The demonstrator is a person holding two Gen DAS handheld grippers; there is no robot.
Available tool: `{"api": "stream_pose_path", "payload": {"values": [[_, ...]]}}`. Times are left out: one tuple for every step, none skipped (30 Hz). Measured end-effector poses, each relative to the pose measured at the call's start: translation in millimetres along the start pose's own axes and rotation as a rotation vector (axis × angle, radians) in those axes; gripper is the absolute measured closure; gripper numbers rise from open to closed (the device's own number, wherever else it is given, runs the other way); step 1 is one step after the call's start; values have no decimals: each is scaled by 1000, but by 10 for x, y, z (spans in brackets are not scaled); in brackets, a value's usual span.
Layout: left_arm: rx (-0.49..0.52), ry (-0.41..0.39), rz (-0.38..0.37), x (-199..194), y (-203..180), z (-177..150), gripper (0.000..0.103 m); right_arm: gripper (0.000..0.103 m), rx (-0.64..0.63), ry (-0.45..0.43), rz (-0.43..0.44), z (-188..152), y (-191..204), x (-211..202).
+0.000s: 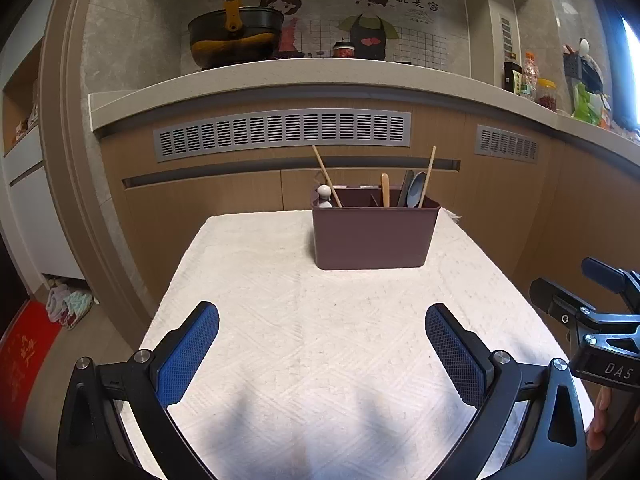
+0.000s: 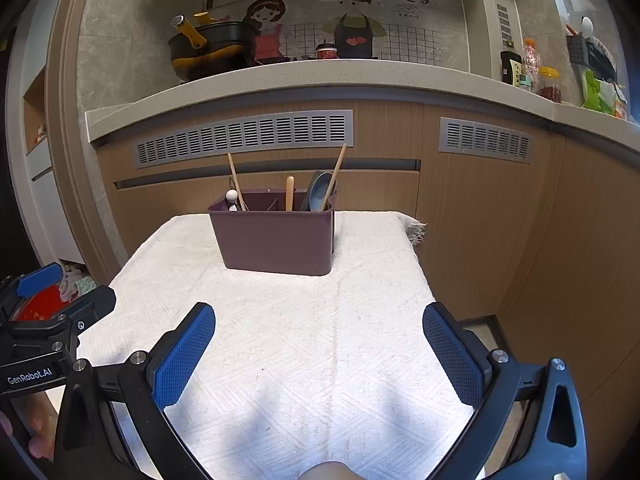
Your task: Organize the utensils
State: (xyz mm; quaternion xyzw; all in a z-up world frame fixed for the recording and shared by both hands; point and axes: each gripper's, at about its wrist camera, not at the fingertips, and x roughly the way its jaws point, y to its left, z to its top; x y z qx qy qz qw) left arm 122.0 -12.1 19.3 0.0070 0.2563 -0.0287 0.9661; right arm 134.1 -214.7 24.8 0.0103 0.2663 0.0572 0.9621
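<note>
A dark purple utensil holder stands on the white cloth-covered table, also in the right wrist view. In it stand two wooden chopsticks, a wooden handle, a grey-blue spoon and a small white figure-topped piece. My left gripper is open and empty above the near part of the table. My right gripper is open and empty, beside the left one; it shows at the right edge of the left wrist view.
A kitchen counter runs behind the table with a black and yellow pan, a jar and bottles. Wooden cabinets with grey vents are below. Cloths and a red mat lie on the floor at left.
</note>
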Motion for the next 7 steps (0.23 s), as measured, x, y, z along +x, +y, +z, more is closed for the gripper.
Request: {"api": "stream_pose_path", "payload": {"values": [[1, 1, -2, 4, 1, -1, 1, 0, 0, 0, 0, -2, -3, -2], [3, 2, -2, 9, 0, -4, 1, 0, 1, 0, 0, -2, -2, -1], [5, 4, -3, 14, 1, -10, 1, 0, 0, 2, 1, -3, -1, 3], [5, 6, -5, 20, 2, -14, 1, 0, 0, 2, 1, -3, -3, 1], [5, 8, -7, 29, 9, -18, 1, 0, -1, 3, 1, -5, -3, 3], [4, 11, -6, 37, 10, -22, 1, 0, -1, 4, 0, -5, -5, 9], [2, 14, -6, 47, 17, -22, 1, 0, -1, 6, -1, -1, -5, 17]]}}
